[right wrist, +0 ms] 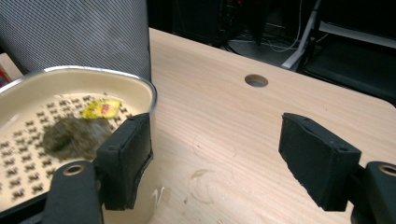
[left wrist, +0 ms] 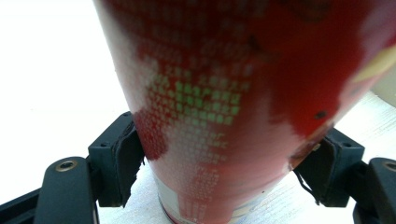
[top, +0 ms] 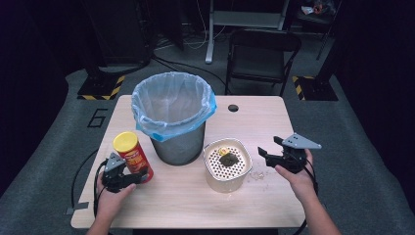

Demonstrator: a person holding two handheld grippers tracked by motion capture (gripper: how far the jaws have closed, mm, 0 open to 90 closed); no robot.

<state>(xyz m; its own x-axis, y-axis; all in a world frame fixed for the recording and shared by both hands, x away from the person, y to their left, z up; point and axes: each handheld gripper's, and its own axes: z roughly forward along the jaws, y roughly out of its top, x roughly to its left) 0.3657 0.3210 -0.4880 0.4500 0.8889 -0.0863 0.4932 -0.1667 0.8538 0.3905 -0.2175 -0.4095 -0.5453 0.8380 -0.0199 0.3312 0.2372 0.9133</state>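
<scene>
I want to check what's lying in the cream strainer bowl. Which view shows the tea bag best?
The right gripper view: the tea bag lies close up, a dark clump with a yellow tag on the perforated insert. The high view shows it small, as a dark spot in the bowl.

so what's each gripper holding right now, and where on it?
Left gripper clamps the red canister by its lower body, jaws on opposite sides. Right gripper is open, holding nothing.

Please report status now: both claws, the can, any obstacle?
Left claw shut on red can. Right claw open beside strainer bowl. Bin behind.
</scene>
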